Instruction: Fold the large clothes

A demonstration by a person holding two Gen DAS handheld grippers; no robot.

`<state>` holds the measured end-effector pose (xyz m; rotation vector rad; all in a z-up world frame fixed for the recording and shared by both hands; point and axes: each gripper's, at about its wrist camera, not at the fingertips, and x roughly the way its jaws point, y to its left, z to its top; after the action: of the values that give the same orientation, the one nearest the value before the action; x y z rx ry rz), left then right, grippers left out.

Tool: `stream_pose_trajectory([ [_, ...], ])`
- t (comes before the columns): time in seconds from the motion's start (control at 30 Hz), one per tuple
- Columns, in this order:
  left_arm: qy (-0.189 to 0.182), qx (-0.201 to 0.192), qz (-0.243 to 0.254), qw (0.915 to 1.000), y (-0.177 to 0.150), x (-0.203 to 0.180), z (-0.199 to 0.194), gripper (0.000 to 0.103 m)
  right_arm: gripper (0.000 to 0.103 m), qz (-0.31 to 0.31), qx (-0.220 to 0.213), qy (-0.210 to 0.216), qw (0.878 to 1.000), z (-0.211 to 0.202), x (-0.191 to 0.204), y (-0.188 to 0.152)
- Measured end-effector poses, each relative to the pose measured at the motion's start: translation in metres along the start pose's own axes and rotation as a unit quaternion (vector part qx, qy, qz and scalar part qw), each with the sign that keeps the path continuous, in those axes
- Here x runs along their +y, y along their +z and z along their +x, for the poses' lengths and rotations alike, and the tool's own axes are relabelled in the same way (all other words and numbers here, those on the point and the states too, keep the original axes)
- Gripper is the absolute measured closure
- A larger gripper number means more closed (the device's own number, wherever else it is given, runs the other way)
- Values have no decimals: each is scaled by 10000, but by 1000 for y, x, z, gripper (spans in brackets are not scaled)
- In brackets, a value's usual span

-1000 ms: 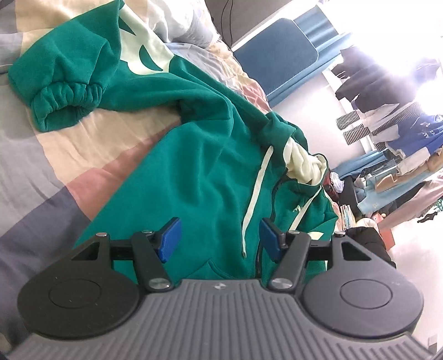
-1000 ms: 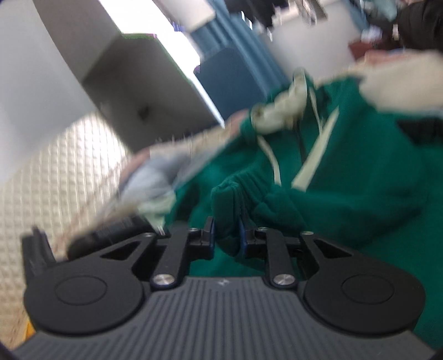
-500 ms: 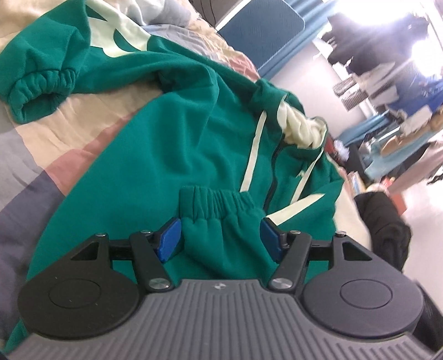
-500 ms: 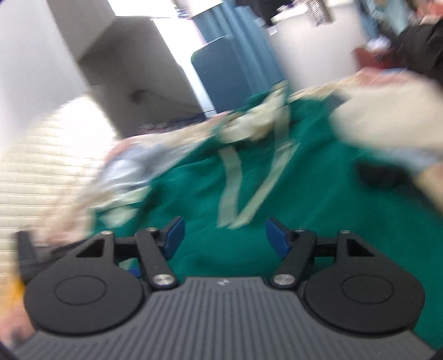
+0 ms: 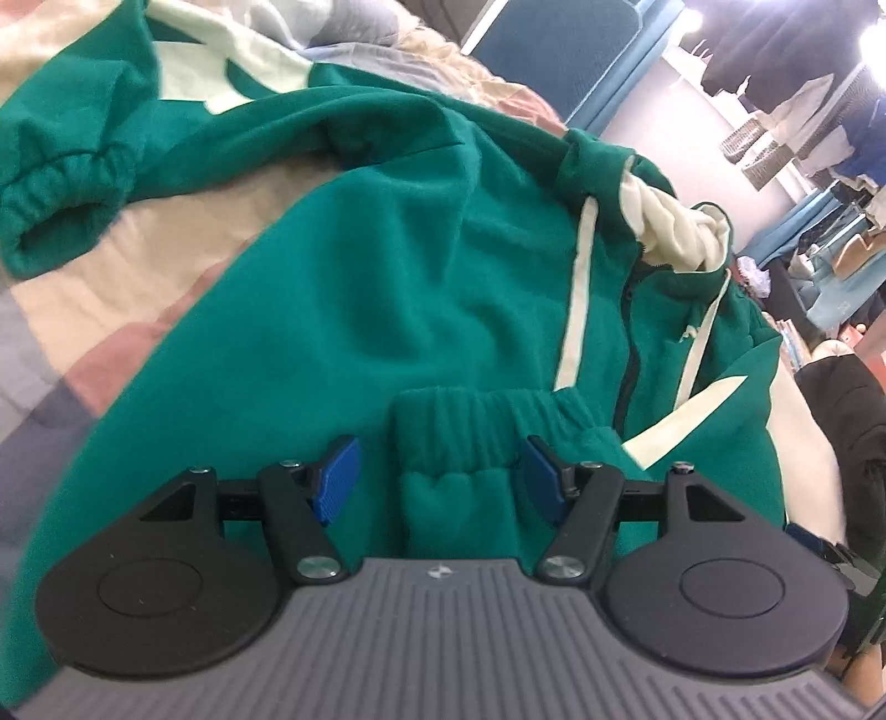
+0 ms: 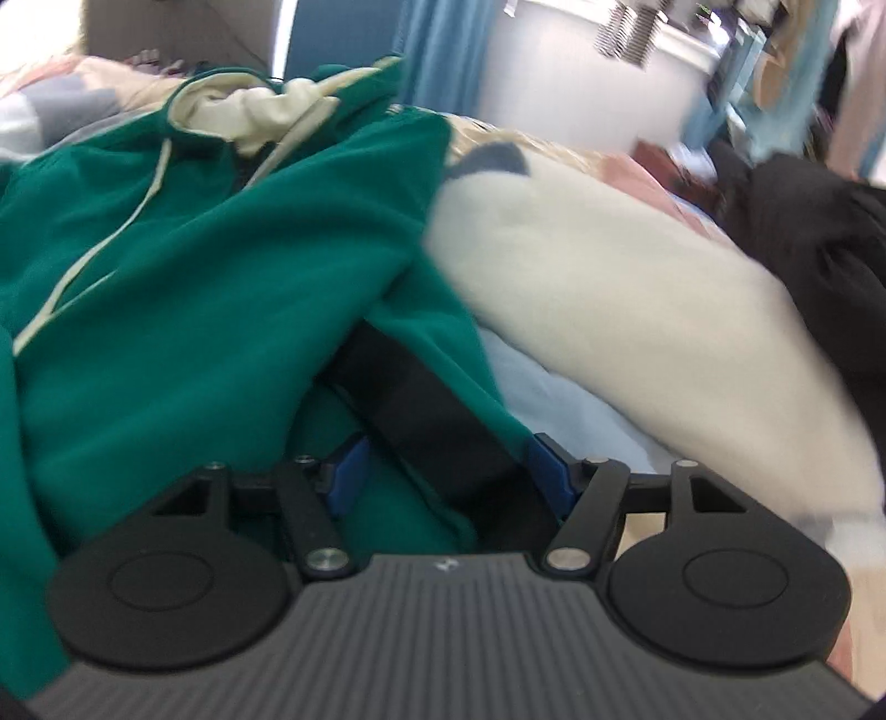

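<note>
A green zip hoodie (image 5: 387, 266) with a cream-lined hood (image 5: 675, 221) lies front up on a patchwork bedspread (image 5: 166, 249). One sleeve is folded across the chest, and its ribbed cuff (image 5: 476, 421) rests between the fingers of my left gripper (image 5: 440, 471), which hovers open just over it. The other sleeve's cuff (image 5: 61, 205) lies out at the far left. In the right wrist view, my right gripper (image 6: 443, 471) is open at the hoodie's (image 6: 221, 277) side edge. A fold of green cloth and a dark strip (image 6: 432, 421) sit between its jaws, unpressed.
A cream pillow or blanket (image 6: 609, 277) lies right of the hoodie, with a black garment (image 6: 819, 232) beyond it. A blue padded panel (image 5: 554, 50) stands past the bed. Hanging clothes (image 5: 803, 111) fill the far right.
The right gripper let go of the sleeve cuff, opened wide and swung to the hoodie's side edge. The cuff now lies on the chest. The left gripper moved in lower over it.
</note>
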<state>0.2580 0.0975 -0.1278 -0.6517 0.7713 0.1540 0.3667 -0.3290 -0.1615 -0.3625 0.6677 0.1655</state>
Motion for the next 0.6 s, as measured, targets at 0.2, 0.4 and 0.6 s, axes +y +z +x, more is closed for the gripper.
stream_pose_trajectory([
  [0.2,-60,-194,308,9993,-2,-20,20,34,48,-244,-484,-316,9980,12,0,-6],
  [0.4,-225,-285,142,9992,-2,-18,18,34,90,368,-1084,-392,9927,-9,-27,8],
  [0.6,-796,-597,108,9950,-1,-22,0,34,90,1602,-1225,-7,9795,-21,-74,8],
])
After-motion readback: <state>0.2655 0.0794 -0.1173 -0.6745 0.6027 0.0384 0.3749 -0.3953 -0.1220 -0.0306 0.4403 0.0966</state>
